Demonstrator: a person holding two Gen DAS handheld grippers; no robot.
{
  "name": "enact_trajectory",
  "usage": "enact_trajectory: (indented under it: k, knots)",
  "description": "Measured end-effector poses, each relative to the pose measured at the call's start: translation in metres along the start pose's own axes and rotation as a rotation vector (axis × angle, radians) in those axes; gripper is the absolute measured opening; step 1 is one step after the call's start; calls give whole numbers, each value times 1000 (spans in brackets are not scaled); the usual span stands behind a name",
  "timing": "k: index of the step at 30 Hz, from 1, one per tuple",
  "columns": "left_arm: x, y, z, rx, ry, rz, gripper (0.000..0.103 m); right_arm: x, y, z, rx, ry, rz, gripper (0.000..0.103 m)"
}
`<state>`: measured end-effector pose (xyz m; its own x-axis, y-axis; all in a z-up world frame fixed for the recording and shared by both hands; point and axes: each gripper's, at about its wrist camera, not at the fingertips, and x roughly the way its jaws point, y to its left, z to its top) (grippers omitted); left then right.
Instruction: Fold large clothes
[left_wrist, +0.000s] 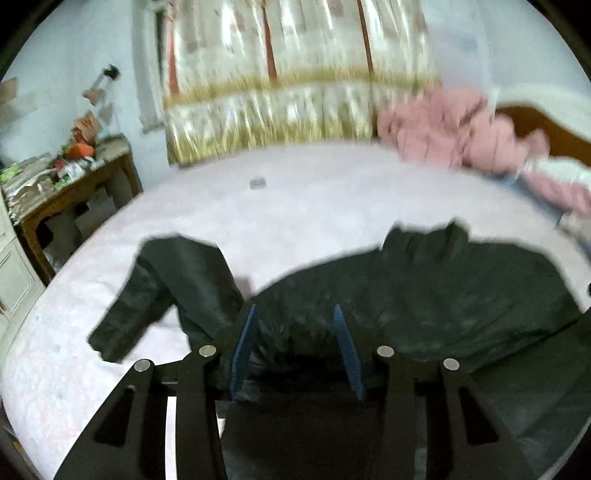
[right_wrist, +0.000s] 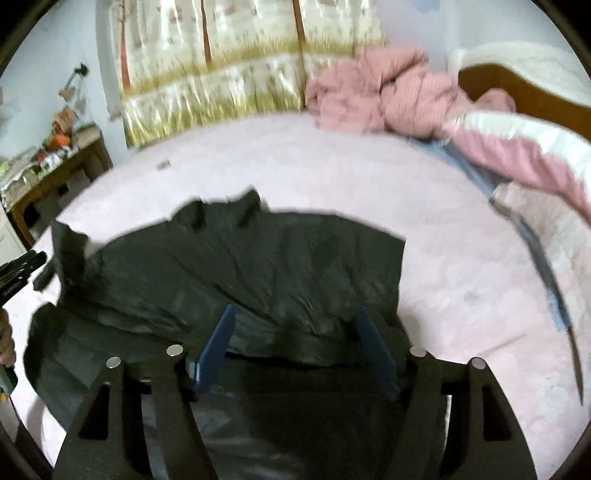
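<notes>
So the dark jacket (left_wrist: 424, 295) is spread on the pink bed (left_wrist: 314, 206), collar at 12 o'clock, one sleeve (left_wrist: 159, 291) flopped out at 9. Barely started I'd say, sleeves and body all left to fold. Left gripper (left_wrist: 295, 314) and right gripper (right_wrist: 295, 314) both have fingers wide apart over the hem, gripping nothing. Pink quilt (right_wrist: 388, 96) piled at 1 o'clock, well clear; nothing's in the way.

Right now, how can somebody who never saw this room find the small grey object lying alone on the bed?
Start from the wide bed with the pale pink sheet. Look beyond the dark green jacket spread near the grippers, toward the cream and gold curtain. There lies the small grey object, too blurred to identify; unlike the heaped pink quilt, it is tiny and alone.
</notes>
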<state>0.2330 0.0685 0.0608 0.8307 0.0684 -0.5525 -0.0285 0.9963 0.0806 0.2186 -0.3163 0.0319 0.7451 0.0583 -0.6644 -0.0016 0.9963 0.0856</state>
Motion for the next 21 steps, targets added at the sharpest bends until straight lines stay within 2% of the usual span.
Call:
enact_trajectory:
  k: [3, 5, 7, 10, 14, 16, 21]
  knots:
    - [-45, 9, 1, -43, -104, -24, 47, -26, 14, 2, -17, -77, -21, 77]
    - [-68, 21, -1, -70, -155, -52, 56, -40, 23, 0, -15, -121, -39, 81]
    - [-73, 39, 2, -94, -177, -26, 65, -50, 31, 1, -13, -152, -42, 84]
    - [-69, 71, 3, -146, -170, 18, 72, -59, 36, 3, -19, -185, -28, 92]
    - [-48, 114, -3, -245, -127, 18, 74, -63, 34, 8, 9, -218, -21, 101]
    - [-36, 125, -8, -259, -109, 47, 74, -61, 29, 8, 21, -221, -23, 102]
    - [-20, 156, -21, -309, -60, 78, 85, -45, 16, 0, 42, -178, -77, 102]
